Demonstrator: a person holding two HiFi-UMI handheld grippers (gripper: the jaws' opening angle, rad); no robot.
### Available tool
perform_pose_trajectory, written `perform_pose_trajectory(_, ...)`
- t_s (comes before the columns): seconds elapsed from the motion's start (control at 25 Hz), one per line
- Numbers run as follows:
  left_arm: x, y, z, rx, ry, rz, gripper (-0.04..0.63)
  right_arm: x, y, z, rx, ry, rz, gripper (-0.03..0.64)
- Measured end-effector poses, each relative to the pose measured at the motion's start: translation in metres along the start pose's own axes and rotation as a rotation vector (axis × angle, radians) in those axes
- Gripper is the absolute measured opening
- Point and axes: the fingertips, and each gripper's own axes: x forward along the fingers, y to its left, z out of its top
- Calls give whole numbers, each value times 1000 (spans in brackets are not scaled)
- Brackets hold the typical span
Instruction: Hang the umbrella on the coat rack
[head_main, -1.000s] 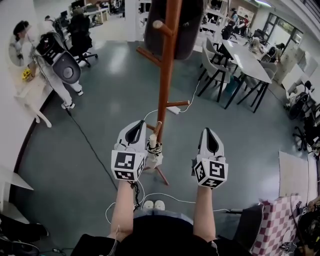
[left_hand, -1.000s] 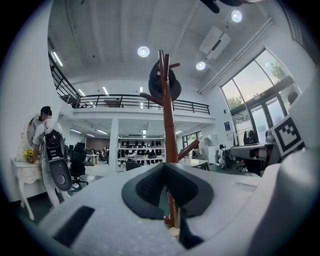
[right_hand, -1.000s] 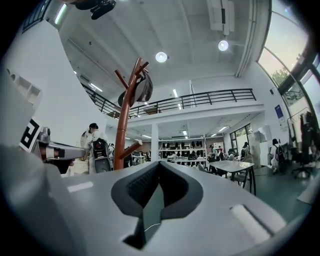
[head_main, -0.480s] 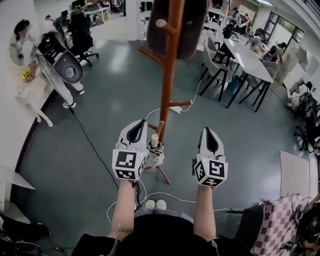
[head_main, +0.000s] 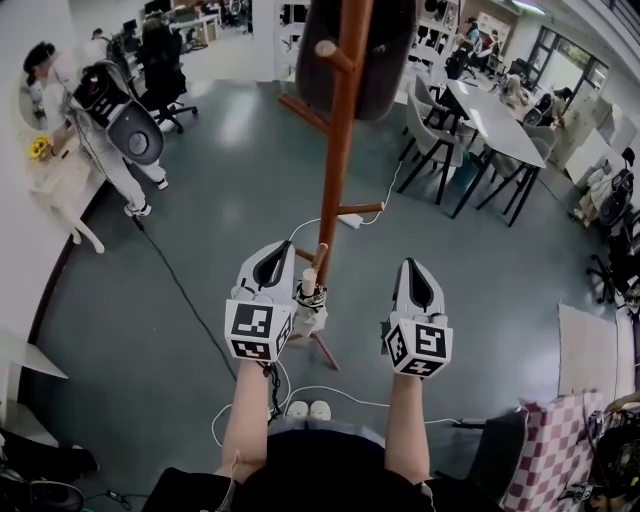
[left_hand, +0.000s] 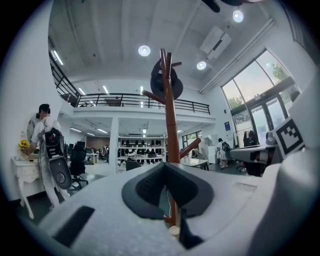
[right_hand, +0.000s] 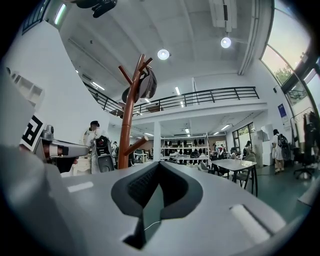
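Observation:
The brown wooden coat rack (head_main: 335, 150) stands just ahead of me, with a dark hat (head_main: 385, 60) on its top pegs. A small pale folded umbrella (head_main: 308, 300) hangs by the pole below a low peg, close to the right side of my left gripper (head_main: 280, 247). That gripper points level with its jaws together and nothing between the pads. In the left gripper view the rack (left_hand: 170, 130) rises behind the gripper (left_hand: 165, 167), and the umbrella's beige cap (left_hand: 174, 230) shows under it. My right gripper (head_main: 412, 264) is shut and empty to the right of the rack (right_hand: 127, 130).
A person in white (head_main: 110, 110) stands at a white table on the left. Desks and chairs (head_main: 480, 120) fill the back right. Cables (head_main: 180, 290) and a power strip (head_main: 350, 218) lie on the grey floor. A checkered cloth (head_main: 550, 450) lies at the lower right.

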Motion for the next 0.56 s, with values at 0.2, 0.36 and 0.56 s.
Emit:
perform_pose_trajectory(0.2,-1,-1,-2,1,3,-2,3,-2,1,-4,3,6,4,6)
perform_pose_trajectory(0.36,-2,-3,-2,3,3,0,3,-4,1,-3,0,3,7,6)
perform_pose_trajectory(0.56,-5,-6,3,5,1,3,3,-7,4,3,-11,-5,22,6)
